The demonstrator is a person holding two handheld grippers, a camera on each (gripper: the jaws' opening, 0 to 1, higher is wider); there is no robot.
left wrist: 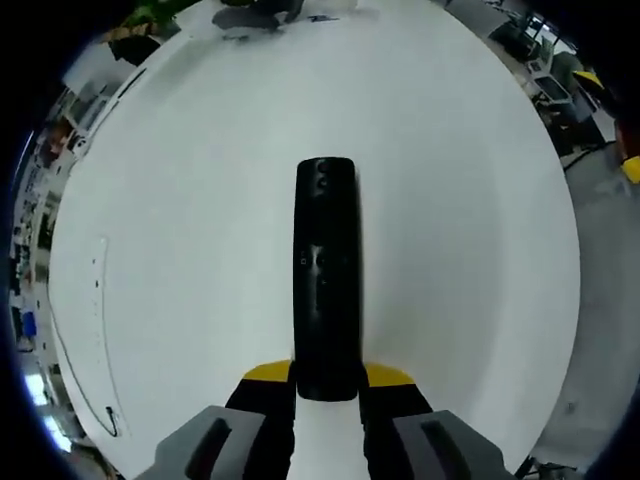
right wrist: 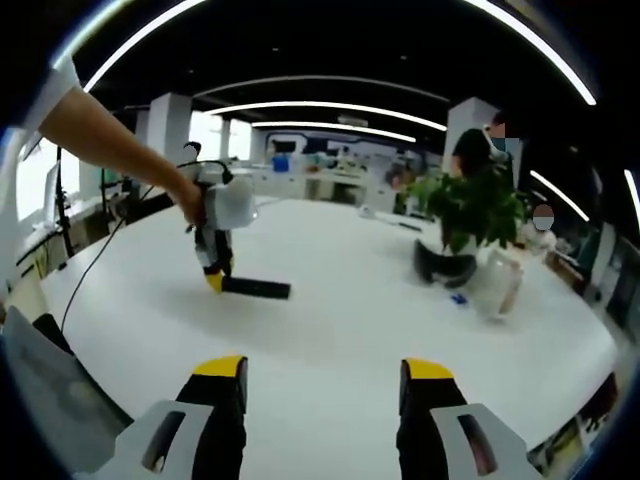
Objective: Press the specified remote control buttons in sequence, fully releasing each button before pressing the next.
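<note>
White table, few items on it.
A black remote control is laid flat on the white table; a potted plant and a clear bag are seen near its far edge.

I see bright overhead strip lights at 12 o'clock, even glare on white table, soft shadows, fisheye edges warped/blurry.

A potted plant and a clear bag stand on the white table.
</note>
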